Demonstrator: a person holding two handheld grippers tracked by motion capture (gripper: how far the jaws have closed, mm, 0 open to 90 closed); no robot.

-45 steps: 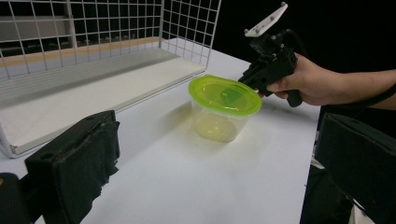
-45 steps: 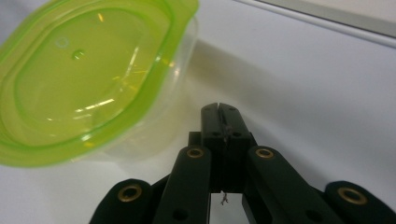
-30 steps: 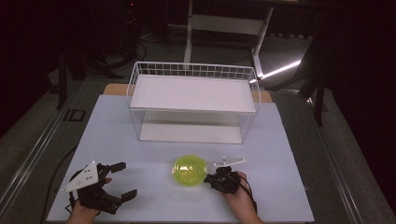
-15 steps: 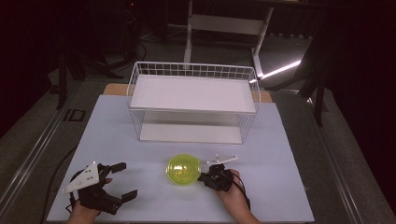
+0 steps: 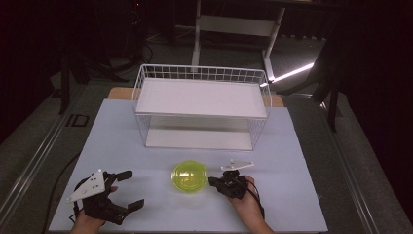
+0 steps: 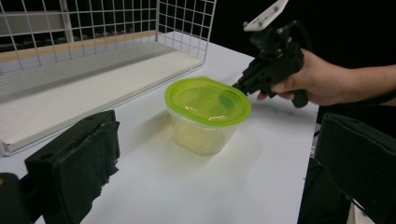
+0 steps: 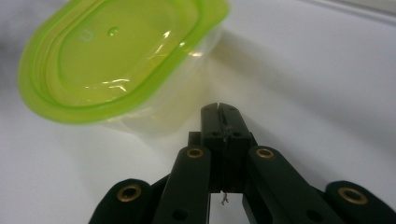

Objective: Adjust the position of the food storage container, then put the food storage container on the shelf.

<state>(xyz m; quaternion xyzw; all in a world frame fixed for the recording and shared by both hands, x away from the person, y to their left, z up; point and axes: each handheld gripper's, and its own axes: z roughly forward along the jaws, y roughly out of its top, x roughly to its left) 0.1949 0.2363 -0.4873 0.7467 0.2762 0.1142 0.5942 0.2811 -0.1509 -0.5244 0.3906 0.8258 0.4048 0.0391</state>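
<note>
Clear plastic tub with lime-green lid (image 5: 190, 176) on white table (image 5: 292, 146), before wire rack (image 5: 202, 105). Right gripper (image 7: 219, 108) clenched empty, tips at tub's wall; left gripper (image 5: 130, 189) splayed wide. Risk: light tub tipping or skidding if nudged high.

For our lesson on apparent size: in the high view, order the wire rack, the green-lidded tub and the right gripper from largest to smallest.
1. Wire rack
2. Green-lidded tub
3. Right gripper, close to the tub in size, so that ranking is unsure.
</note>
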